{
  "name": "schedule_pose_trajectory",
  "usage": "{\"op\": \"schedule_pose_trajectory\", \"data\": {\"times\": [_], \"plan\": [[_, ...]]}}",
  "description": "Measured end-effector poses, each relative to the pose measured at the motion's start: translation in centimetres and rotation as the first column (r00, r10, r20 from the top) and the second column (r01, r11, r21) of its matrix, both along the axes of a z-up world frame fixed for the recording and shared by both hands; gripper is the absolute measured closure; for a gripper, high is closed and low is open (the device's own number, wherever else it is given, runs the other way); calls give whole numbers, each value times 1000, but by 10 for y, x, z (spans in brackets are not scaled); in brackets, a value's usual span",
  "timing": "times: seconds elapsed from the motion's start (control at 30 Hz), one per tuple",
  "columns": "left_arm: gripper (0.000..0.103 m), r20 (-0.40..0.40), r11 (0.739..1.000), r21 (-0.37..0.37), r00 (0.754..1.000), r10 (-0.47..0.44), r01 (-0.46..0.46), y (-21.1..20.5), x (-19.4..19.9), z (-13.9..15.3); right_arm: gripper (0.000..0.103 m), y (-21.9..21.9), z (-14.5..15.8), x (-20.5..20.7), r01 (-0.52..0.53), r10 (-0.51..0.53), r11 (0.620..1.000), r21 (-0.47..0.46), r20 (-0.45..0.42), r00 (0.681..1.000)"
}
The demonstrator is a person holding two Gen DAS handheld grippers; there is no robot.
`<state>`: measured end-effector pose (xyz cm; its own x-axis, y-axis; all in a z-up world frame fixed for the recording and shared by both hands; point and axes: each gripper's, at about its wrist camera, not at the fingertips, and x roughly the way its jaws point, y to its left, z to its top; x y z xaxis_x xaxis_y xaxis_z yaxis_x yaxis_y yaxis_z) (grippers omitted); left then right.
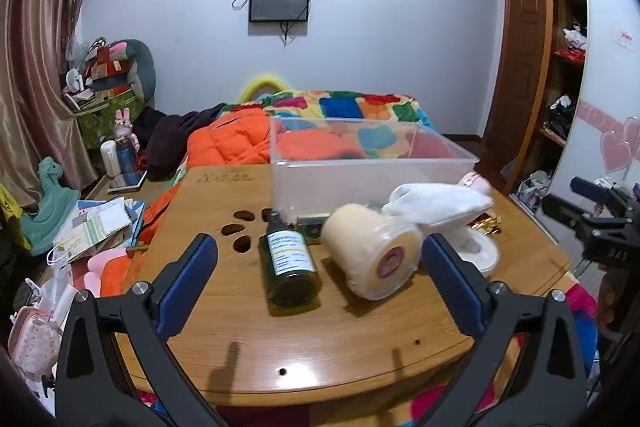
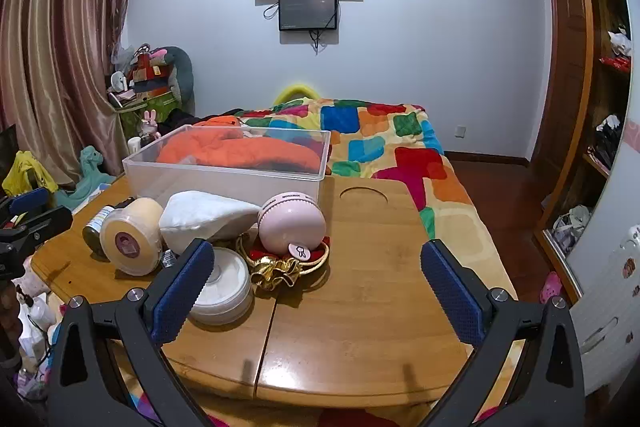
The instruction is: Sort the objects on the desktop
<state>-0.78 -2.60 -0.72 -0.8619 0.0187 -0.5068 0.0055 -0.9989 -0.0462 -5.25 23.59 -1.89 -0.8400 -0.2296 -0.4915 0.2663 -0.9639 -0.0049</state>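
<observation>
Glossy wooden table (image 2: 360,307), clear plastic bin (image 2: 224,175).

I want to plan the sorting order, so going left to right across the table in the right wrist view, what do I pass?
Dark green bottle → cream roll → white folded cloth → pink round gadget → round recess in the tabletop.

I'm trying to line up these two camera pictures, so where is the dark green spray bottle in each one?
Left wrist view: the dark green spray bottle lies on its side at centre, just left of the cream roll.
Right wrist view: the bottle is at the left, mostly hidden behind the same roll.
Shared landmark: the clear plastic bin at the far side of the wooden table.
</observation>
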Motion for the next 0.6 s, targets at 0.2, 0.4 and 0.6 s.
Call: {"op": "schedule_pose_trajectory", "data": {"times": [0.2, 0.4, 0.6], "plan": [[0, 30, 1000, 2, 999, 16, -16, -14, -12, -8, 0, -3, -2, -12, -18, 18, 1000, 12, 24, 1000], [0, 62, 999, 4, 997, 37, -37, -27, -24, -14, 1, -4, -8, -32, -36, 34, 999, 36, 59, 998], [0, 85, 998, -9, 994, 63, -62, -36, -33, -23, 1, -5, -15, -53, -57, 53, 998, 34, 107, 993]]}}
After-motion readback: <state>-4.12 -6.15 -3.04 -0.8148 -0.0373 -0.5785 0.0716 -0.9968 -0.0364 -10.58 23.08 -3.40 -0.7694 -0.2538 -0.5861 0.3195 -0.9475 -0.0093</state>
